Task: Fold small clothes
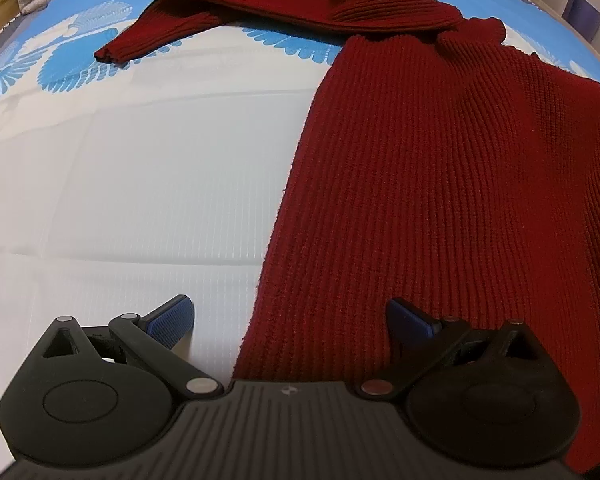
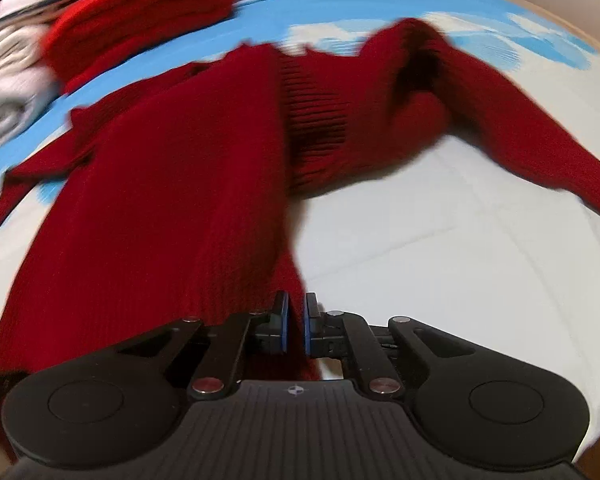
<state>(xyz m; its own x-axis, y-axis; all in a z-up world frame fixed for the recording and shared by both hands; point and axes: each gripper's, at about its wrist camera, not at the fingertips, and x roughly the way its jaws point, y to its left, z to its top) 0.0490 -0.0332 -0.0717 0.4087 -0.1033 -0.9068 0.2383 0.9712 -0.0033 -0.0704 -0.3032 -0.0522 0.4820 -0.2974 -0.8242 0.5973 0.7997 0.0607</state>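
While the dark red ribbed knit sweater [image 1: 452, 184] lies flat on the white-and-blue sheet [image 1: 120, 184] | left gripper [image 1: 288, 320] hangs wide apart over its edge | right gripper [image 2: 296, 320] pinches its hem

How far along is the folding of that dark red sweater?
Early on. Done: the sweater lies spread on the sheet, and other clothes sit piled behind. In hand: the right gripper is pinched on the sweater's lower edge; the left gripper is open beside the hem. Left: both sleeves are still out, with no fold made.
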